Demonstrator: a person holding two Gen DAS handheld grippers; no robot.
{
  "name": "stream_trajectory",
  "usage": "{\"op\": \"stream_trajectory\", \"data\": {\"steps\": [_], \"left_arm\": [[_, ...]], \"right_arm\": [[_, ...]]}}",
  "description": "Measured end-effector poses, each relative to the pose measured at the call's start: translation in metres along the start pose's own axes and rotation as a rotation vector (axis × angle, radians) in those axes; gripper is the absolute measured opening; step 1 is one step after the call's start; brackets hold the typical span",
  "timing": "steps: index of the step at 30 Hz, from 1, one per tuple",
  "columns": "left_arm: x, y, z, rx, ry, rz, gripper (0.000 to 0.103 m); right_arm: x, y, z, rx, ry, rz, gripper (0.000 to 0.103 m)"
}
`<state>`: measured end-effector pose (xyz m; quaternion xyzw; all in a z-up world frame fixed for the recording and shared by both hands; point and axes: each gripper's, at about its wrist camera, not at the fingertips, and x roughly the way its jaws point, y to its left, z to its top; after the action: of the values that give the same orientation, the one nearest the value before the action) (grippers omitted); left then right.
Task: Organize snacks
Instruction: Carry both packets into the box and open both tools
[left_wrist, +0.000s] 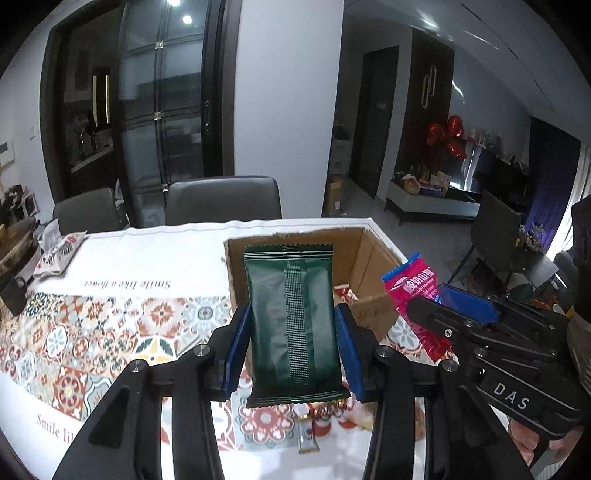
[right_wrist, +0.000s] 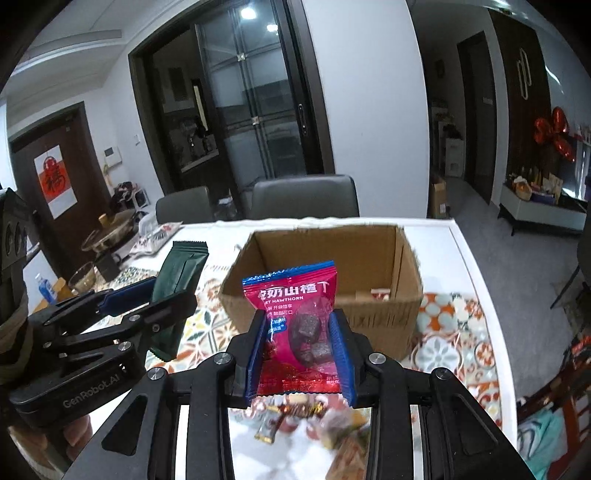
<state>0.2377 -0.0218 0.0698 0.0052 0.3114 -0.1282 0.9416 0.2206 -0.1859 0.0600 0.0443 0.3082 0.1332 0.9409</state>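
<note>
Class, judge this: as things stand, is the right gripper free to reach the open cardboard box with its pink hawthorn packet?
Probably yes: the right gripper holds the pink hawthorn packet in front of the cardboard box, nothing between.

White walls, 2 grey chairs, dark doors.

Dim room — ceiling spots, fisheye warp
</note>
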Motion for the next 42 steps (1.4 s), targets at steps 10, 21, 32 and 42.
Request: {"op": "stream_trajectory", "data": {"steps": [10, 21, 32, 42], "left_arm": [[0.040, 0.004, 0.029, -0.005, 0.049, -0.012, 0.044], [0.089, 0.012, 0.048, -0.029, 0.119, -0.017, 0.045], [0.085, 0.014, 0.044, 0.000, 0.097, 0.082, 0.061], [0.039, 0.006, 0.011, 0.008, 0.057, 0.049, 0.062]], "right_arm": [[0.036, -0.021, 0.036, 0.010, 0.037, -0.007, 0.035], [0.078, -0.037, 0.060, -0.001, 0.089, -0.028, 0.035], [0.104, -0.059, 0.057, 0.067, 0.155, -0.085, 0.057], [0.052, -0.035, 0.031, 0.033, 0.054, -0.070, 0.057]]}}
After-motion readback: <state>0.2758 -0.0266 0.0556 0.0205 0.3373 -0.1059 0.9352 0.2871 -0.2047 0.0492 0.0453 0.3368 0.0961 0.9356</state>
